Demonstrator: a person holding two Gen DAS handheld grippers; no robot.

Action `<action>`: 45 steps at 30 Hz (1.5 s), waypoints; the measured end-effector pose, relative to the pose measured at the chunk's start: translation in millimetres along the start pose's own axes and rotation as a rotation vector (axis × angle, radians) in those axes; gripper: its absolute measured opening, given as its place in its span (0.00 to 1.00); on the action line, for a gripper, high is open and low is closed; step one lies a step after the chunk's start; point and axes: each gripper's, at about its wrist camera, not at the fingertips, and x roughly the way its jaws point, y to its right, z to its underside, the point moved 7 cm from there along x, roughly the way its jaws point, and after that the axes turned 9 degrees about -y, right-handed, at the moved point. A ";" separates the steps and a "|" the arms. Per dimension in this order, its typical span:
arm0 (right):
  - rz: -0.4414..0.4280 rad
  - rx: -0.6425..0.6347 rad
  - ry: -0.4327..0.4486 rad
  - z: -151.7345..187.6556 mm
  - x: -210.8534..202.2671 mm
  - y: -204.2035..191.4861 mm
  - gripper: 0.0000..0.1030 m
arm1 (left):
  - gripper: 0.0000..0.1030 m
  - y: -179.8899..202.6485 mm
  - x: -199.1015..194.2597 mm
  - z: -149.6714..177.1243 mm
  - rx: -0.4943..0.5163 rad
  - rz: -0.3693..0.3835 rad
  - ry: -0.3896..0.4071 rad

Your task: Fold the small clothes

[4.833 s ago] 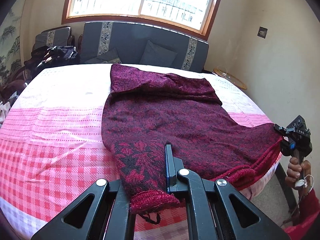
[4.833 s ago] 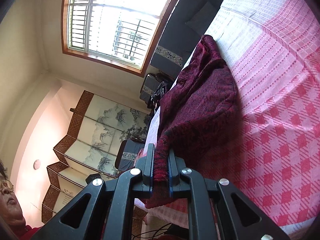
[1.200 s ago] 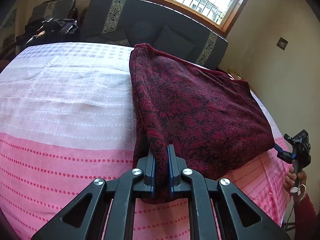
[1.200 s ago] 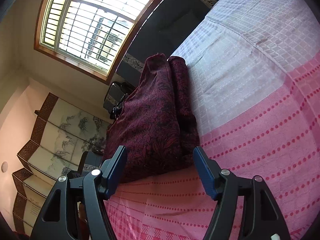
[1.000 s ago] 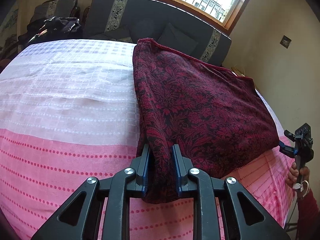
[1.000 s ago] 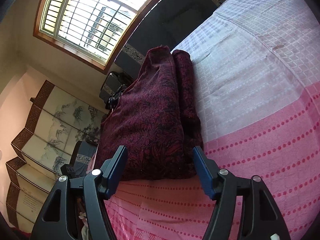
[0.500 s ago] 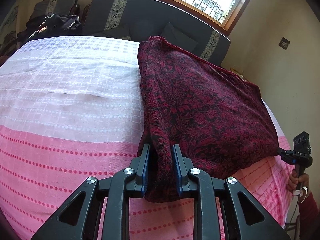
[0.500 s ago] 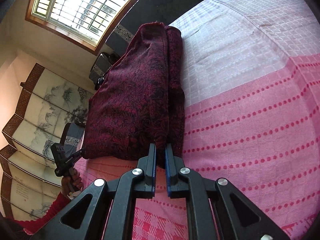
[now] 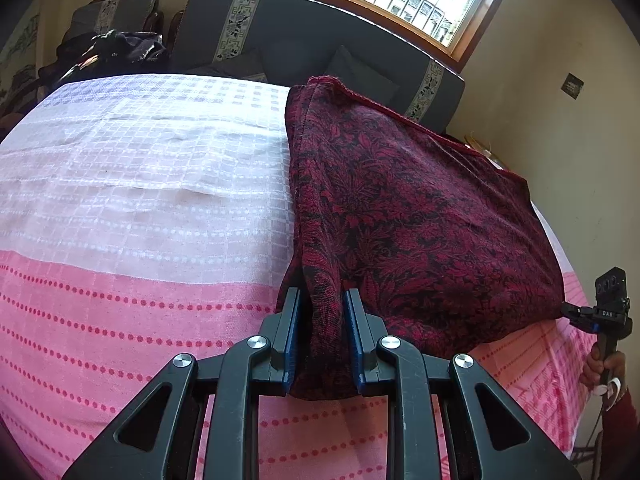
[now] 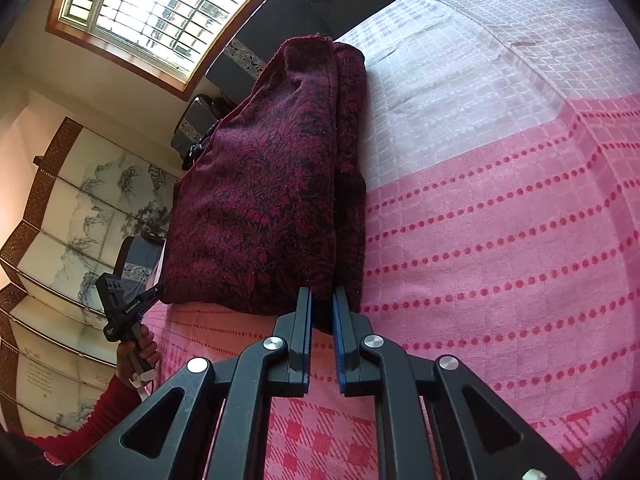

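Garment (image 9: 400, 208) matt, coarse knitted cloth; bedspread (image 9: 140, 184) thin woven cloth; tool (image 9: 322, 336) matt black plastic.

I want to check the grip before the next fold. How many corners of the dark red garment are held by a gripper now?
2. The left gripper holds one near corner of the garment; the right gripper holds the other.

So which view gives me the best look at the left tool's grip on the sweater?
The left wrist view: the left tool fills the foreground, its fingers closed on the sweater at its near corner. The right wrist view shows that tool only small, at the sweater's far corner.
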 end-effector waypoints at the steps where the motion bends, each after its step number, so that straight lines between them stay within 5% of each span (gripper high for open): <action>1: 0.041 -0.009 0.015 -3.1 -3.7 -1.8 0.16 | 0.23 1.0 -3.2 -0.2 0.004 -0.014 0.009; 6: 0.118 -0.124 0.146 -32.1 -26.9 -39.7 0.22 | 0.24 14.3 -30.1 -6.1 0.014 -0.044 0.085; 10: 0.185 -0.251 0.137 -56.2 -7.4 -74.3 0.22 | 0.24 42.6 -43.3 -19.8 0.065 -0.018 0.149; 17: 0.363 -0.309 0.037 -54.6 50.4 -56.5 0.20 | 0.24 48.6 12.6 -13.0 0.138 -0.091 0.017; 23: 0.353 -0.286 0.062 -54.8 42.8 -56.8 0.23 | 0.23 34.0 1.1 -14.5 0.034 -0.031 0.063; 28: 0.176 -0.442 0.093 -34.5 52.2 -140.4 0.22 | 0.23 99.5 -23.6 -15.2 0.098 0.107 0.143; 31: 0.174 -0.549 0.009 -15.8 96.0 -177.3 0.16 | 0.23 147.2 -1.2 -4.5 0.197 0.163 0.080; 33: 0.197 -0.570 -0.034 -7.8 120.5 -184.2 0.13 | 0.23 162.9 23.0 6.5 0.261 0.111 0.012; 36: 0.230 -0.547 -0.087 -0.5 141.1 -175.0 0.13 | 0.22 162.7 49.0 24.2 0.241 0.116 -0.094; 41: 0.206 -0.519 -0.111 10.7 146.5 -162.1 0.11 | 0.21 151.2 55.7 25.2 0.143 0.208 -0.110; 45: 0.168 -0.508 -0.137 8.2 142.7 -163.0 0.14 | 0.21 155.4 50.2 21.2 0.177 0.180 -0.108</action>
